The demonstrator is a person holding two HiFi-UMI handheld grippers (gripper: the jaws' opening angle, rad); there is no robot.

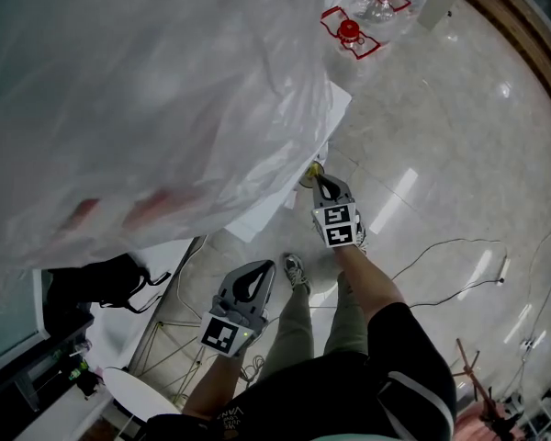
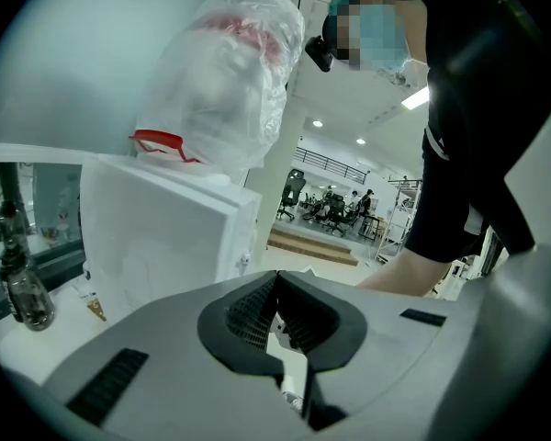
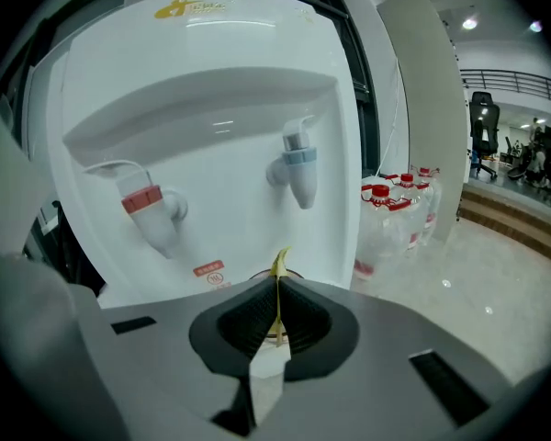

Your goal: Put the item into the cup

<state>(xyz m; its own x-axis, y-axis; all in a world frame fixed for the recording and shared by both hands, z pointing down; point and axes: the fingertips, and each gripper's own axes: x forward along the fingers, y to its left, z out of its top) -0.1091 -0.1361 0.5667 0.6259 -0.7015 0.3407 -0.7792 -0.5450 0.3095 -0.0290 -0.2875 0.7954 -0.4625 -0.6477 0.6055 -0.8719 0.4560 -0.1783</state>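
My right gripper (image 3: 277, 294) is shut on a thin yellow item (image 3: 278, 266), whose tip sticks up past the jaws. Just beyond the jaws, a thin arc of a cup's rim (image 3: 260, 275) shows under the taps of a white water dispenser (image 3: 211, 108). In the head view the right gripper (image 1: 327, 189) points at the yellowish cup (image 1: 311, 174) at the dispenser's edge. My left gripper (image 1: 254, 280) hangs lower, beside the person's leg. Its jaws are shut with nothing between them (image 2: 277, 278).
The dispenser has a red tap (image 3: 147, 207) and a blue tap (image 3: 297, 170). A crumpled clear plastic cover (image 1: 147, 90) drapes over its top. Water bottles with red caps (image 1: 367, 7) stand on the glossy floor to the right. A cable (image 1: 441, 246) trails on the floor.
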